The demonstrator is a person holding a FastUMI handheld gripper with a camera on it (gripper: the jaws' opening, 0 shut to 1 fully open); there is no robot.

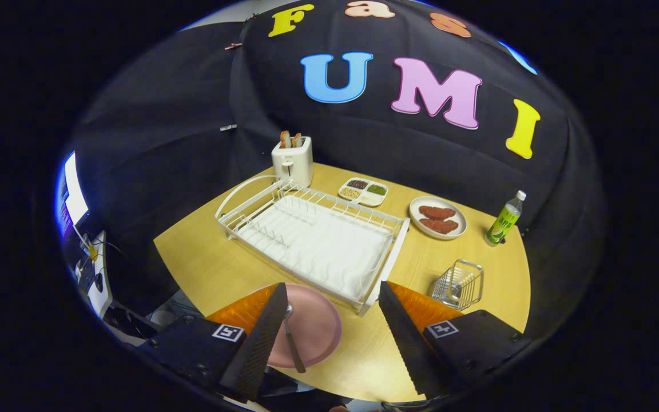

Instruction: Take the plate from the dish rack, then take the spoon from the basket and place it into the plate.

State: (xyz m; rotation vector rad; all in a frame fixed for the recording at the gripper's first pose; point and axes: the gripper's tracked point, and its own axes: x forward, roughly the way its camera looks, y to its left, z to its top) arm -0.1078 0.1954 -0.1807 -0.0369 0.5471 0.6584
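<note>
Bench carries, as we see it, the empty white dish rack, then the pink plate with the spoon lying on it beside our tool, whose fingers gape wide apart, holding nothing, and the wire basket.

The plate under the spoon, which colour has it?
Pink; the plate shows best in the gripper view, with the spoon on it.

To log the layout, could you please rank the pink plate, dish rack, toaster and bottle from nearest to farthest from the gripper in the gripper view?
Gripper open.
1. Pink plate, between the fingers, by the left one, spoon on it.
2. Dish rack, just ahead.
3. Bottle, beyond, right.
4. Toaster, behind the rack; close to the bottle's rank.
</note>
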